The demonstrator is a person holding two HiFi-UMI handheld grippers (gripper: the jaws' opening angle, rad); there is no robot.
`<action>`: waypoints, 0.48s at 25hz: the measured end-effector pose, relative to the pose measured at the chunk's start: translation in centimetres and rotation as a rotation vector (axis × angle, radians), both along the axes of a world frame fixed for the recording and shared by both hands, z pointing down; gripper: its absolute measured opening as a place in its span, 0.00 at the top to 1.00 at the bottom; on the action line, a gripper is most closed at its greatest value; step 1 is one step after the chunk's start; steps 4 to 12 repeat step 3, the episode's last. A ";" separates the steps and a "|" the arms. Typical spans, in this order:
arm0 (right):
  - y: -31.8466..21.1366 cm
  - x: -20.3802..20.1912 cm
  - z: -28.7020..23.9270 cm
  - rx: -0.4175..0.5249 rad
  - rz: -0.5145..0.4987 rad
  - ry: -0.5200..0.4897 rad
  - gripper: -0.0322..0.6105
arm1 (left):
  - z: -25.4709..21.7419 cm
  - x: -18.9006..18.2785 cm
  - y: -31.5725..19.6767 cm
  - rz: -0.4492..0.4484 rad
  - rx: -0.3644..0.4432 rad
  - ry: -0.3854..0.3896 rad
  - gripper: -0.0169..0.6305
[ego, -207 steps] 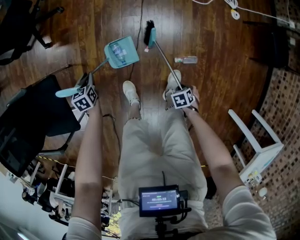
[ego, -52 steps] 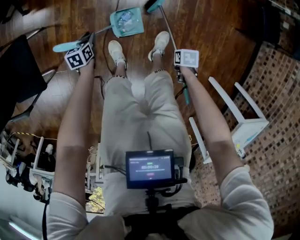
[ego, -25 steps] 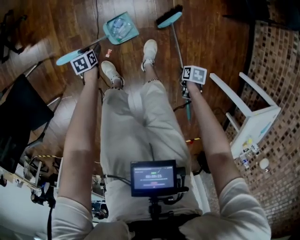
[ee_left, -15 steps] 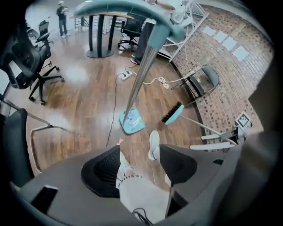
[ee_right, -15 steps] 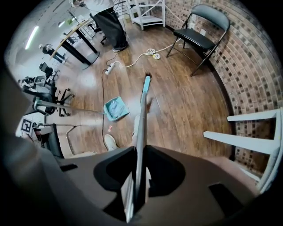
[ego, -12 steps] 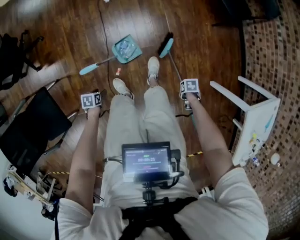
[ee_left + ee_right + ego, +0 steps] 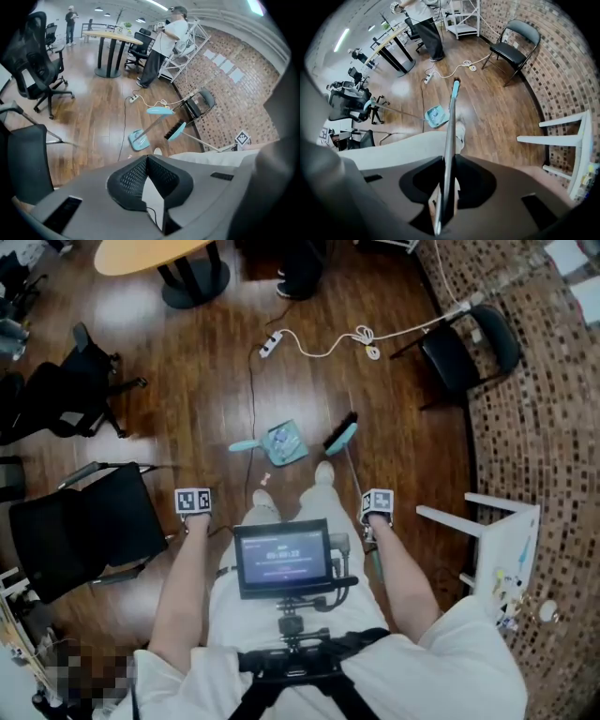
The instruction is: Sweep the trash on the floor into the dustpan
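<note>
The teal dustpan [image 7: 284, 442] rests on the wooden floor ahead of my shoes, with clear trash in its pan, and also shows in the left gripper view [image 7: 138, 139] and the right gripper view [image 7: 436, 116]. A small scrap [image 7: 265, 481] lies beside it. My left gripper [image 7: 193, 510] hangs well away from the dustpan handle [image 7: 159, 110]; its jaws [image 7: 146, 160] are shut on nothing. My right gripper [image 7: 376, 514] is shut on the broom shaft [image 7: 449, 136], which runs down to the teal broom head [image 7: 340, 435].
Black chairs [image 7: 80, 526] stand at the left and a folding chair [image 7: 461, 351] at the far right. A white stool [image 7: 502, 540] is near my right arm. A power strip with a white cable [image 7: 323, 341] lies beyond the dustpan. A person [image 7: 165, 44] stands by the table [image 7: 110, 37].
Both grippers have risen far from the floor and the view has pulled back. My left gripper has let go of the dustpan handle and closed. The broom stays in the right gripper.
</note>
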State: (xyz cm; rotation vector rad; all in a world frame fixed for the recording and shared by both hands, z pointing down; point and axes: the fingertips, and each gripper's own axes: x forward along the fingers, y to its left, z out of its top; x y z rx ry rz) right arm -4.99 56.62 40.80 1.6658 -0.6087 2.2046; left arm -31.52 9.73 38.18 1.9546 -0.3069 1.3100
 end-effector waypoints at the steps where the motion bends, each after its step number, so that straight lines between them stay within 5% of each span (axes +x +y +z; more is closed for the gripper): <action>1: 0.1 -2.1 -0.9 -0.022 0.021 -0.026 0.78 | -0.1 -1.8 -0.5 -0.017 -0.028 0.012 0.97; 3: 0.4 -6.2 -2.7 -0.065 0.062 -0.077 0.78 | -0.2 -5.7 -1.4 -0.058 -0.087 0.036 0.97; 12: 0.4 -6.2 -2.7 -0.065 0.062 -0.077 0.78 | -0.2 -5.7 -1.4 -0.058 -0.087 0.036 0.97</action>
